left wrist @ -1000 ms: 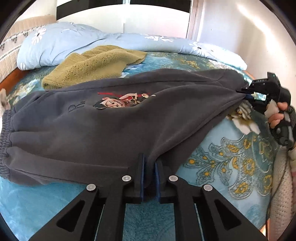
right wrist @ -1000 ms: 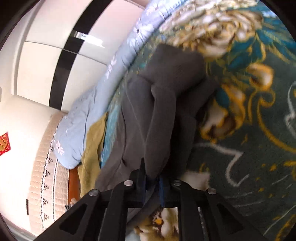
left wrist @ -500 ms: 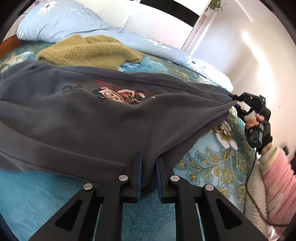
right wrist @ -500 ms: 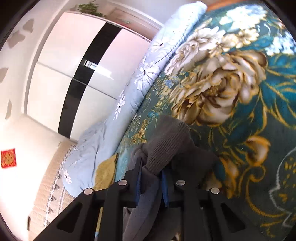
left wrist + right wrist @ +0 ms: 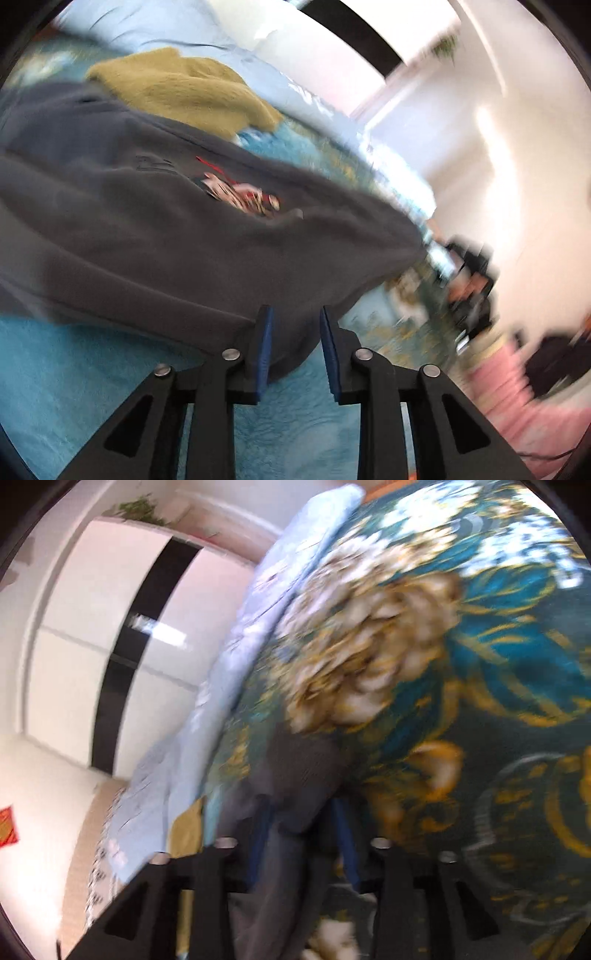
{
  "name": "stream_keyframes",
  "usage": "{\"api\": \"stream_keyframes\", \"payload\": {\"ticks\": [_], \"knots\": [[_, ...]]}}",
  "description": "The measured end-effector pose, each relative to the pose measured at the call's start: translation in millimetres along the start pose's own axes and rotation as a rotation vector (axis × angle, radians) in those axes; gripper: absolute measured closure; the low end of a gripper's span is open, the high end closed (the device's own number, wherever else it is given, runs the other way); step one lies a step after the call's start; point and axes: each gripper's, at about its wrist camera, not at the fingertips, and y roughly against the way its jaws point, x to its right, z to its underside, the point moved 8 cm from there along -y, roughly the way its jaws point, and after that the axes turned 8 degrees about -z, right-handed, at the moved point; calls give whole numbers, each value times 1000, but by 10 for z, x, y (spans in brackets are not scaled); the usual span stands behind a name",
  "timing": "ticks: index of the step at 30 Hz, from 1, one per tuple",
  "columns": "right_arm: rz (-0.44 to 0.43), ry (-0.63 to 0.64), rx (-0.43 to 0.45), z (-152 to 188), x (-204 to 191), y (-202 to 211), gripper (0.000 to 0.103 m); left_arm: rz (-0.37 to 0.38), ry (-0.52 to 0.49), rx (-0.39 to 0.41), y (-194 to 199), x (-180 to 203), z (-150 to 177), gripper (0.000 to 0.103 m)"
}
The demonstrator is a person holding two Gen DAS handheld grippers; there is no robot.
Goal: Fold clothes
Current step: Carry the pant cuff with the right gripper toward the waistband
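Note:
Dark grey sweatpants (image 5: 147, 236) with a cartoon print (image 5: 240, 192) lie spread over the bed. My left gripper (image 5: 295, 317) stands at their near edge. Its jaws are opening, and a fold of the grey cloth lies loose between the blue pads (image 5: 264, 347), which do not press on it. In the right wrist view the ribbed grey cuff (image 5: 299, 768) of the sweatpants sits between the fingers of my right gripper (image 5: 301, 812). Those jaws are opening too, with the pads apart from the cloth. Both views are blurred by motion.
An olive knitted sweater (image 5: 177, 85) lies behind the sweatpants, beside a pale blue duvet (image 5: 147, 26). The bedspread (image 5: 498, 672) is teal with gold flowers. A white wardrobe (image 5: 66, 646) stands beyond. A hand (image 5: 469, 284) and a pink sleeve (image 5: 517, 402) are at the right.
Both grippers, shut on the sweatpants before, have spread their jaws and let the cloth go slack. Both views have swung and rolled, and the picture has gone blurry.

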Motion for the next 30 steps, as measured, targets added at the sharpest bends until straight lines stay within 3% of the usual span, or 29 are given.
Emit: {"api": "stream_keyframes", "payload": {"ticks": [2,5,9,14,19,21,25,28,30], "knots": [[3,-53,1,-12,91,24,53,-3,65,48,136,-110,-130,76],[-35,-101,-45,48,89,-22,52,-94,62,77,162,-132,-265,75],[3,-54,-64,65,8,-72,49,-138,45,12,-146,40,-322,75],[29,-23,-87,72,-20,-135,49,-241,-63,-96,-662,263,-146,75],[39,5,-100,60,-58,-322,49,-253,-147,-73,-694,313,-31,75],[35,-1,-103,52,-56,-385,55,-220,-121,-67,-682,282,-34,75],[-13,-28,-105,75,-38,-393,79,-201,-114,-58,-687,273,-41,75],[-33,7,-73,65,-132,-335,83,-205,-135,-47,-698,290,-37,75],[-32,111,-28,58,-309,-237,86,-199,-153,-32,-671,298,-11,75]]}}
